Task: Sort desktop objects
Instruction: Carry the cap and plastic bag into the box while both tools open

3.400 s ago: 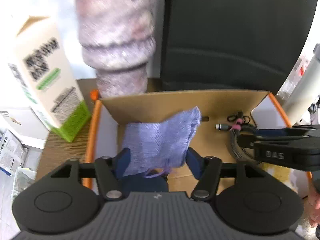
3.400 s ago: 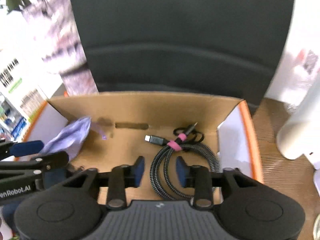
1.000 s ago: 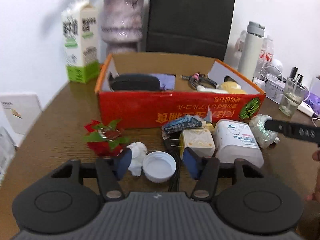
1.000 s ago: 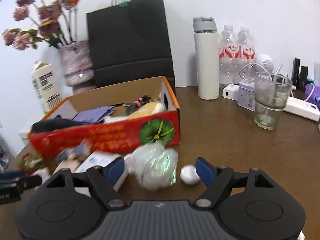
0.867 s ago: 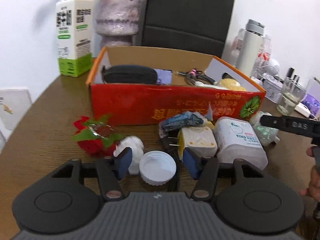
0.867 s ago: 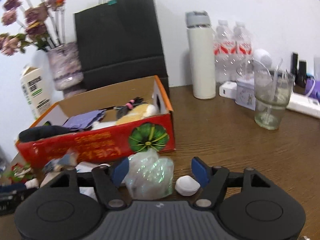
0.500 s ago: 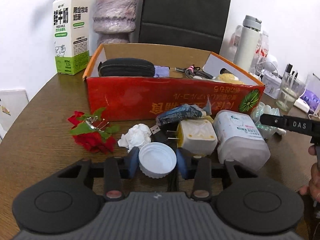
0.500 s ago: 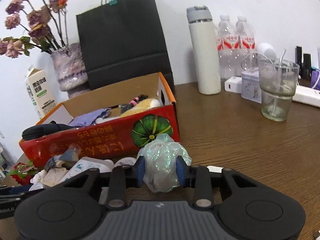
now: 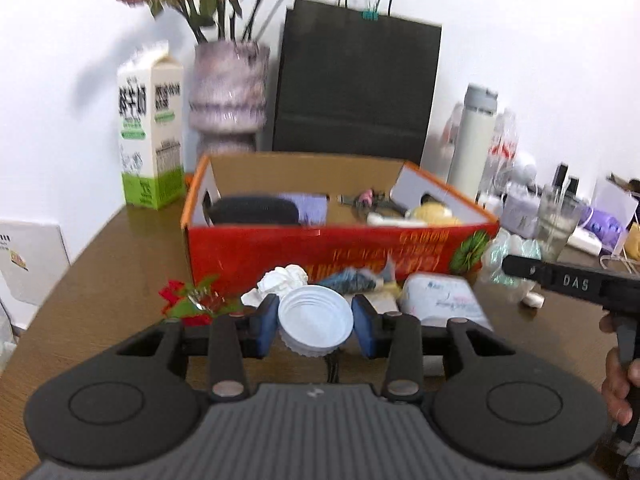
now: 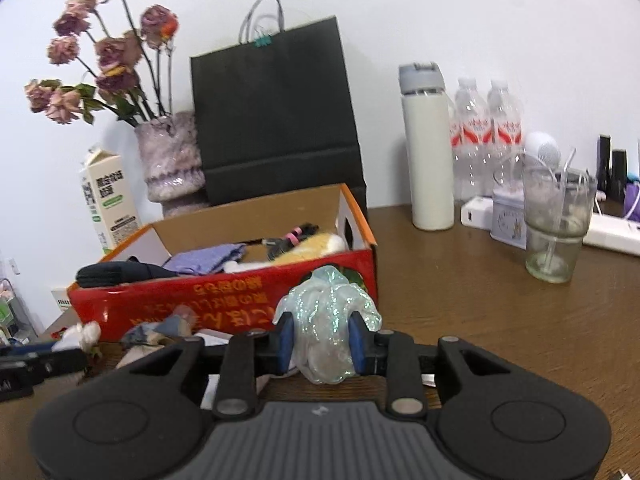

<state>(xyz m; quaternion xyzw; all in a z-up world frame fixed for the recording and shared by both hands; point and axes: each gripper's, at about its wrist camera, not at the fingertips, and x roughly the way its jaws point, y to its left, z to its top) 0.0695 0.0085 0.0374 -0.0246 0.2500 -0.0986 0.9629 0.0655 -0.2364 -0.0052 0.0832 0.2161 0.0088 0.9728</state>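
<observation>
My left gripper (image 9: 315,326) is shut on a white plastic lid (image 9: 316,325) and holds it lifted in front of the red cardboard box (image 9: 336,248). My right gripper (image 10: 322,340) is shut on a glittery crumpled plastic wad (image 10: 328,316), raised before the box's right front corner (image 10: 360,268). The box holds a black pouch (image 9: 252,210), a purple cloth (image 10: 208,258), a cable and a yellow item. On the table before the box lie a red artificial flower (image 9: 188,304), a crumpled tissue (image 9: 282,280), a blue wrapper (image 9: 352,280) and a white packet (image 9: 440,300).
Behind the box stand a milk carton (image 9: 150,136), a vase of dried flowers (image 9: 228,96) and a black paper bag (image 9: 352,88). To the right are a white flask (image 10: 428,148), water bottles (image 10: 486,140), a glass cup (image 10: 556,224) and a power strip (image 10: 612,236).
Both grippers closed on their objects half a second ago and have since lifted them off the table. The views now look higher over the box.
</observation>
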